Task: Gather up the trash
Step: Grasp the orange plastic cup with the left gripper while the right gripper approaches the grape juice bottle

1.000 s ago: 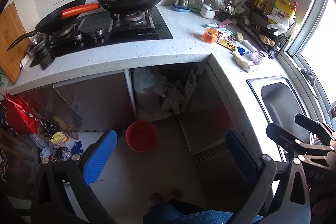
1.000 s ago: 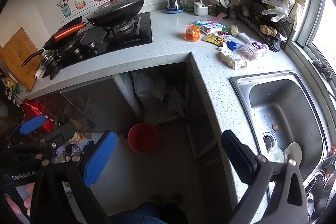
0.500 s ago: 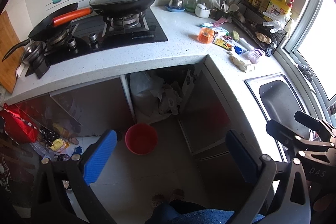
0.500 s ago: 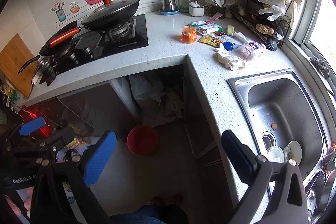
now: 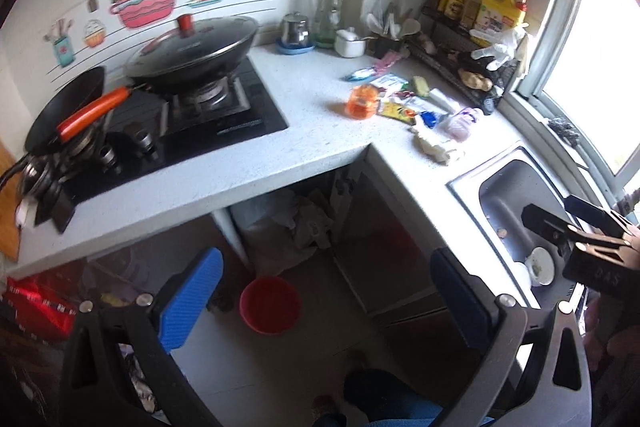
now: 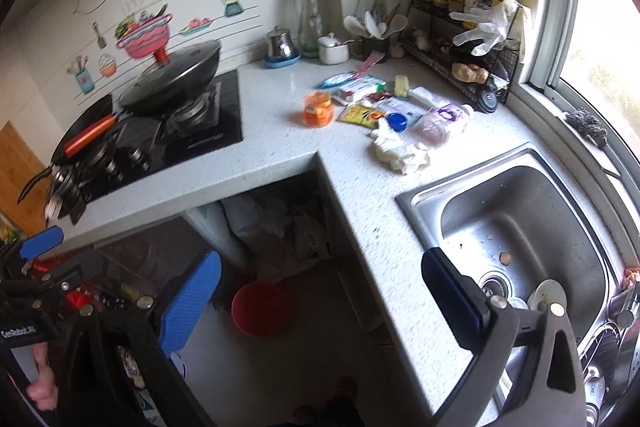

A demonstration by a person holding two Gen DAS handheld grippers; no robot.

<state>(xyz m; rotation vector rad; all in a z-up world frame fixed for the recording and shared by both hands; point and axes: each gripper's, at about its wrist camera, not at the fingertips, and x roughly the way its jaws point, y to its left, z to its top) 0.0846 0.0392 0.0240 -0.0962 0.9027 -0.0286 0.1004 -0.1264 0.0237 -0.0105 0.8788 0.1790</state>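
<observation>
Left claw [image 5: 324, 291]: blue pads spread wide, nothing between them; held above the floor.
Right claw [image 6: 320, 291]: likewise wide apart and empty.
Trash [image 6: 384, 107]: wrappers, an orange container [image 6: 318, 109], a blue cap [image 6: 397, 121] and crumpled white paper [image 6: 400, 153] lie clustered on the counter [image 6: 280, 151] toward 12 o'clock, well apart from both claws.
Sink [image 6: 520, 227]: at 3 o'clock, dishes inside.
Red bucket [image 6: 260, 307]: on the floor below the counter, between the right claw's pads.
Stove [image 5: 192, 115]: at 10 o'clock, lidded wok on it.
</observation>
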